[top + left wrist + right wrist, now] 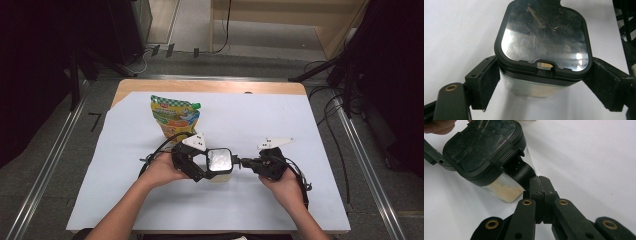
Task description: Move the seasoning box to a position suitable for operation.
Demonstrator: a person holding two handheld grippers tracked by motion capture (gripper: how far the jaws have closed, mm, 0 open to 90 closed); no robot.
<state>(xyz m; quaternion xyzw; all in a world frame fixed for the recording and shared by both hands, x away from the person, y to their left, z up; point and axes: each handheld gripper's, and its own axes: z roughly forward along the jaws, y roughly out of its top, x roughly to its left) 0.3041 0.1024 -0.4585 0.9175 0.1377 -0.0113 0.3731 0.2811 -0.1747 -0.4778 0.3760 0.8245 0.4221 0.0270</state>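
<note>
Clear container (218, 162) with a black-framed lid sits on the white sheet (300, 200) near the front middle of the table (210, 86), between the two grippers. Pale granules in its bottom, seen in the right gripper view (504, 191).

Left gripper (200, 165): jaws spread wide around the container body just under the lid; in the left gripper view (541, 96) both pads sit against its sides, so it grips the container at full spread.

Right gripper (246, 163): jaws pressed together; in the right gripper view (539, 185) the tips meet at the black tab (520, 171) hanging off the lid edge. Can't tell if the tab is actually pinched.

Green and yellow pouch (174, 116) stands farther back on the sheet, well apart from the container.
</note>
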